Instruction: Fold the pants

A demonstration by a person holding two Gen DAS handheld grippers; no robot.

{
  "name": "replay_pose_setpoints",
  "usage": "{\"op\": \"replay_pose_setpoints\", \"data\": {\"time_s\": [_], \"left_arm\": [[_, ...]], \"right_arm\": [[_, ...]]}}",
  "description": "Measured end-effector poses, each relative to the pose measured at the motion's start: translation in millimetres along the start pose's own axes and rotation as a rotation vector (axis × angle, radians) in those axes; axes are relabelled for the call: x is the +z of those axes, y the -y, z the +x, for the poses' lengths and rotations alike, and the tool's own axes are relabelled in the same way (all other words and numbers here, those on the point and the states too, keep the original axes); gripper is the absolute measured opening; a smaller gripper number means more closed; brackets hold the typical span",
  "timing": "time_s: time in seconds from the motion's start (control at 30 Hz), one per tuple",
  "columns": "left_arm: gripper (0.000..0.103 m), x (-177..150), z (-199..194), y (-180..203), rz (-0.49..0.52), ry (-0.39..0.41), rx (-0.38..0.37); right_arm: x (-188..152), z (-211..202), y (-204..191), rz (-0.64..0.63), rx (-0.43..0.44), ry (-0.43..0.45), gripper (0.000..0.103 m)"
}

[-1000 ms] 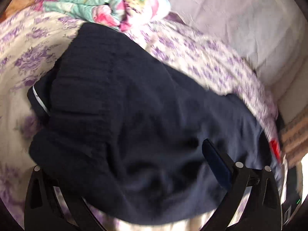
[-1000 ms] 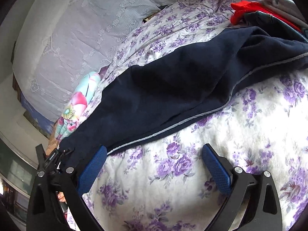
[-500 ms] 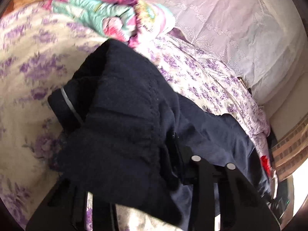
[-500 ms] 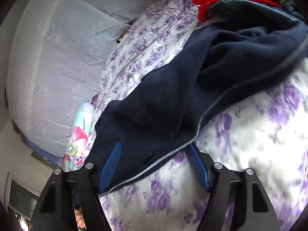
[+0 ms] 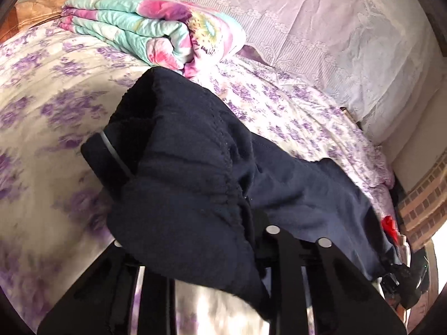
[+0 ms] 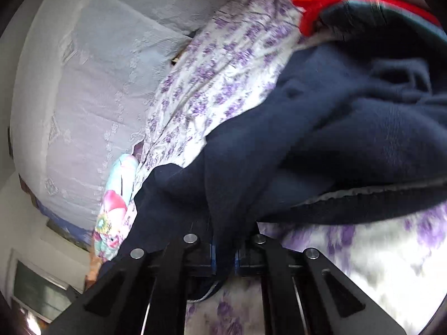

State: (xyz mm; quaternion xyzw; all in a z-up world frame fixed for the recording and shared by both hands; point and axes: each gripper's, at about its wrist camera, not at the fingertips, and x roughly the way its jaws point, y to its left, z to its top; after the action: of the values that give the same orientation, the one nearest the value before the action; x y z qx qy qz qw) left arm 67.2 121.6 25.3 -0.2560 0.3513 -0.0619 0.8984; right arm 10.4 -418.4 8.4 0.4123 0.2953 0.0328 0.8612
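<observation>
Now both of my claws have just been closing, and each has dark cloth in it. A second ago they stood wide over the navy pants, which lay flat on the flowered bedsheet; at this moment my left gripper is pinched narrow on the thick gathered end, which looks like the waistband, and that end is bunched up off the sheet and draped over my fingers. My right gripper is nearly shut, its blue pads squeezing a fold of the same pants near the grey piping that runs along the leg.

So the garment is no longer spread loose: it hangs between my two holds, lifted at my left, trailing across the bed toward the red garment and the pile by the far edge. The folded floral quilt sits just beyond the waistband end, near enough to snag.

I judge the grasping step done and the fold itself not yet made. What comes next probably needs both ends raised together and the cloth drawn straight, or the fold will lie crooked.
</observation>
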Motion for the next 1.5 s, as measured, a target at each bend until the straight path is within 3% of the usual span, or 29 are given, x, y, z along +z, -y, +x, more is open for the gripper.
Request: {"op": "replay_pose_setpoints", "data": {"time_s": [0.07, 0.13, 0.27, 0.4, 0.47, 0.5, 0.53, 0.6, 0.67, 0.7, 0.8, 0.87, 0.93, 1.0, 1.1, 1.23, 1.27, 1.3, 1.33, 1.5], "left_arm": [[0.020, -8.1, -29.2, -9.0, -0.015, 0.014, -0.028], [0.020, -16.2, -64.3, -15.4, 0.019, 0.053, 0.011], [0.020, -34.9, -153.0, -47.8, 0.036, 0.099, 0.042], [0.021, -62.1, -197.5, -82.0, 0.041, 0.069, 0.095], [0.023, -80.3, -193.5, -100.7, 0.025, 0.021, 0.131], [0.026, -87.0, -189.7, -108.4, 0.008, 0.003, 0.141], [0.033, -94.0, -187.6, -117.0, -0.024, 0.002, 0.146], [0.041, -103.1, -192.4, -123.4, -0.065, 0.038, 0.110], [0.069, -110.3, -196.9, -124.0, -0.089, 0.083, 0.057], [0.072, -113.2, -197.5, -122.7, -0.093, 0.103, 0.042], [0.085, -122.5, -188.9, -92.4, 0.021, 0.141, 0.178], [0.098, -131.3, -182.9, -75.8, 0.105, 0.146, 0.272], [0.098, -141.3, -176.4, -61.5, 0.185, 0.157, 0.372], [0.098, -144.0, -174.6, -58.3, 0.215, 0.167, 0.404], [0.098, -139.3, -177.2, -67.6, 0.179, 0.166, 0.365], [0.098, -141.4, -178.9, -67.7, 0.176, 0.171, 0.361], [0.098, -140.7, -177.8, -67.5, 0.178, 0.171, 0.363], [0.098, -139.6, -177.8, -68.2, 0.177, 0.170, 0.363], [0.098, -141.1, -177.5, -67.9, 0.176, 0.167, 0.361], [0.098, -142.4, -177.9, -67.1, 0.187, 0.155, 0.355]], "right_arm": [[-15.5, -22.0, -16.9, -0.084, 0.017, 0.016, 0.008], [-39.1, -50.2, -31.5, -0.176, 0.037, 0.009, 0.008], [-90.3, -96.6, -32.0, -0.209, 0.174, -0.150, 0.008], [-140.2, -126.4, -41.3, -0.377, 0.124, -0.252, 0.010], [-152.4, -126.4, -45.7, -0.430, 0.073, -0.296, 0.017], [-155.5, -127.3, -46.3, -0.432, 0.061, -0.306, 0.027], [-155.0, -129.7, -44.2, -0.425, 0.062, -0.308, 0.036], [-147.6, -146.3, -39.7, -0.403, 0.081, -0.282, 0.036], [-135.9, -166.9, -30.6, -0.379, 0.073, -0.238, 0.038], [-132.6, -177.5, -22.3, -0.361, 0.053, -0.204, 0.042], [-118.8, -202.4, 13.0, -0.267, -0.049, -0.113, 0.045], [-109.7, -212.6, 38.9, -0.143, -0.047, -0.081, 0.045], [-99.2, -217.8, 57.9, -0.056, -0.041, -0.057, 0.045], [-83.0, -211.9, 72.5, 0.008, -0.098, -0.032, 0.047], [-65.9, -188.0, 93.0, 0.115, -0.091, -0.069, 0.053], [-51.9, -153.9, 77.8, 0.081, -0.095, -0.085, 0.065], [-49.5, -145.8, 69.5, 0.040, -0.093, -0.092, 0.063], [-49.2, -141.5, 62.8, 0.008, -0.090, -0.095, 0.042], [-50.6, -135.7, 56.8, -0.024, -0.107, -0.086, 0.015], [-54.2, -201.5, 29.6, -0.214, -0.085, 0.064, 0.014]]}}
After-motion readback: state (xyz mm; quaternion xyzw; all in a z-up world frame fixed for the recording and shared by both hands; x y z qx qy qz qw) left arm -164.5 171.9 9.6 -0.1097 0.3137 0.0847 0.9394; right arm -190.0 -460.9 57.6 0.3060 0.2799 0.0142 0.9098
